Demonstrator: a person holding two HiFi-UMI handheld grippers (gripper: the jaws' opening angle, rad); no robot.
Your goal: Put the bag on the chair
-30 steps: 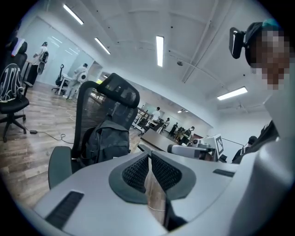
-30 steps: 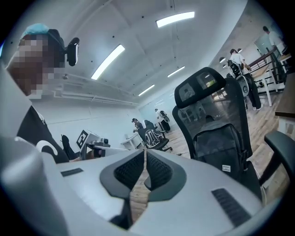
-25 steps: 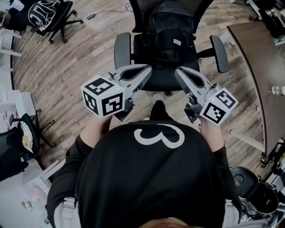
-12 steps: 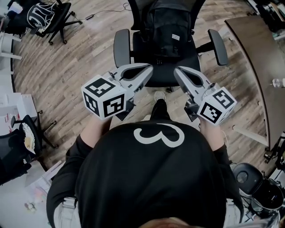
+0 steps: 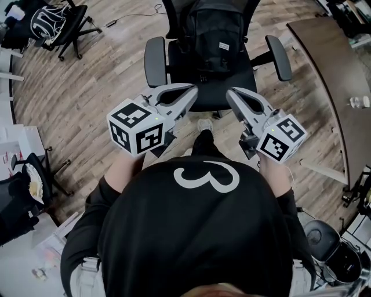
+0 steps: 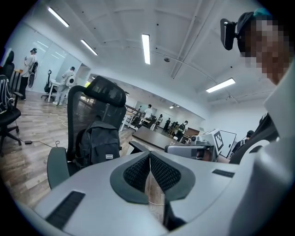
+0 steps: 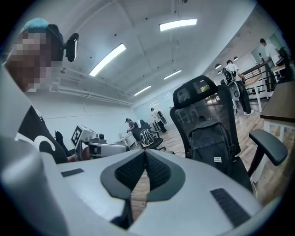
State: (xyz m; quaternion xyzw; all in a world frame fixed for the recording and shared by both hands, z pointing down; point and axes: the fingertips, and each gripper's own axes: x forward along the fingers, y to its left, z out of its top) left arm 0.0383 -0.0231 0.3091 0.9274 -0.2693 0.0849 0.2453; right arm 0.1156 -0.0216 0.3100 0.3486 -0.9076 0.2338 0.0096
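Left gripper [image 5: 193,91], right gripper [image 5: 231,93] clenched empty; bag [image 5: 217,35] on chair [image 5: 155,61]; gripper views: apparently upright.

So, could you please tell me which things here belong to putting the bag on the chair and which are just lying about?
Job: black fabric backpack, sitting on the black mesh office chair; left tongs and right tongs, both shut and empty.
Lying about: second black office chair at far left; curved brown wooden table; small clear bottle on it.
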